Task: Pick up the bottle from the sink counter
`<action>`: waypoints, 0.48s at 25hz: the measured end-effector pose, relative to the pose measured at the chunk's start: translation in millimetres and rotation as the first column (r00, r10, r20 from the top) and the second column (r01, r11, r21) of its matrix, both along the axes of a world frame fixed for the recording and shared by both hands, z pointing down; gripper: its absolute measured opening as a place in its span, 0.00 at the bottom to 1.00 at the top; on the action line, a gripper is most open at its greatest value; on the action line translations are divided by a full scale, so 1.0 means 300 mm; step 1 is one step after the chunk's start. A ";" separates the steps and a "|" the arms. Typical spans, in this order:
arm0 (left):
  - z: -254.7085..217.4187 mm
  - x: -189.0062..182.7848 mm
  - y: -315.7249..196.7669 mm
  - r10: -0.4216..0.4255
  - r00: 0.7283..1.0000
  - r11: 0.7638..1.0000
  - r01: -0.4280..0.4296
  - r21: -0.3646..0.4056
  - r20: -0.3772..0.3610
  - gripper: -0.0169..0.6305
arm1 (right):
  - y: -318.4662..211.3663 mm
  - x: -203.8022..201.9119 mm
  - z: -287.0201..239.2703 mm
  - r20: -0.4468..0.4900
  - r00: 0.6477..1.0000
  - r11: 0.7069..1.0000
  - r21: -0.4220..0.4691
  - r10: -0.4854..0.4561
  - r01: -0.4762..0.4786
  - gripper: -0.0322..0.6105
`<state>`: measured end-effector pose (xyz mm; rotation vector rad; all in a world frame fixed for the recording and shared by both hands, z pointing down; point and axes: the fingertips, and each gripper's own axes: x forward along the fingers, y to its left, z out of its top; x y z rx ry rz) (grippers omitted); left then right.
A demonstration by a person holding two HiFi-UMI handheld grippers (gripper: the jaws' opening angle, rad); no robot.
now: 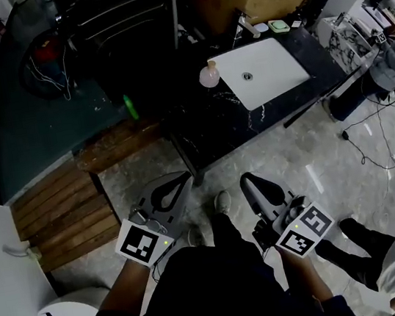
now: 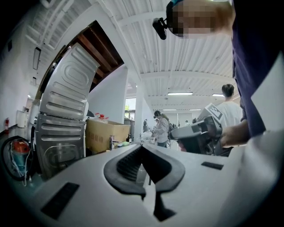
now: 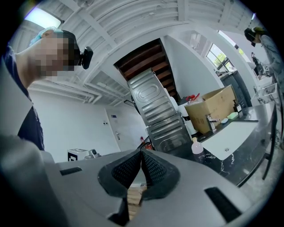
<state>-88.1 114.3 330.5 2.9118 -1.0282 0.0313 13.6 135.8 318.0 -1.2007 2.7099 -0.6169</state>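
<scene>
Low in the frame, the left gripper (image 1: 174, 185) and right gripper (image 1: 253, 184) point level, side by side, jaws together, both empty.

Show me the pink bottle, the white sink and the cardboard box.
pink bottle (image 1: 208, 76), head view, on its round body.
white sink (image 1: 277, 66), head view, on the bare basin floor right of the drain.
cardboard box (image 1: 226, 1), head view, on its outer side wall.

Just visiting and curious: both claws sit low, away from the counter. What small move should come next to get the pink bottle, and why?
Probably bring the right claw forward toward the pink bottle. It and the left claw are shut and empty, well short of the black counter, where the bottle stands at the white sink's edge; the right gripper view shows it.
</scene>
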 end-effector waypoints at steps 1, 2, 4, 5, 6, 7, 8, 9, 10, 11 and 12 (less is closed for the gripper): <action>0.003 0.005 -0.015 -0.001 1.000 1.000 0.001 -0.002 0.001 0.04 | -0.017 0.003 0.002 0.000 1.000 1.000 -0.001 -0.002 0.002 0.09; 0.005 0.010 -0.031 -0.002 1.000 1.000 0.002 -0.004 0.001 0.04 | -0.034 0.007 0.004 0.000 1.000 1.000 -0.002 -0.004 0.004 0.09; 0.009 0.021 -0.066 -0.004 1.000 1.000 0.004 -0.008 0.002 0.04 | -0.070 0.017 0.009 0.000 1.000 1.000 -0.005 -0.008 0.008 0.09; 0.012 0.027 -0.085 -0.006 1.000 1.000 0.006 -0.010 0.003 0.04 | -0.088 0.023 0.012 0.000 1.000 1.000 -0.008 -0.010 0.010 0.09; 0.014 0.033 -0.103 -0.008 1.000 1.000 0.008 -0.012 0.003 0.04 | -0.106 0.028 0.016 -0.001 1.000 1.000 -0.011 -0.013 0.013 0.09; 0.016 0.039 -0.122 -0.009 1.000 1.000 0.009 -0.014 0.004 0.04 | -0.124 0.033 0.019 -0.001 1.000 1.000 -0.013 -0.016 0.016 0.09; 0.018 0.046 -0.140 -0.011 1.000 1.000 0.011 -0.017 0.006 0.04 | -0.143 0.038 0.021 0.000 1.000 1.000 -0.016 -0.019 0.019 0.09; 0.020 0.052 -0.159 -0.012 1.000 1.000 0.013 -0.019 0.007 0.04 | -0.161 0.043 0.024 0.001 1.000 1.000 -0.018 -0.022 0.022 0.09; 0.022 0.059 -0.177 -0.014 1.000 1.000 0.014 -0.022 0.009 0.04 | -0.180 0.049 0.026 0.001 1.000 0.999 -0.021 -0.025 0.025 0.09; 0.025 0.066 -0.196 -0.016 1.000 1.000 0.016 -0.024 0.010 0.04 | -0.198 0.054 0.029 0.002 1.000 0.999 -0.024 -0.029 0.029 0.09; 0.027 0.072 -0.214 -0.018 1.000 0.999 0.019 -0.026 0.012 0.04 | -0.216 0.059 0.031 0.003 0.999 0.999 -0.026 -0.032 0.032 0.09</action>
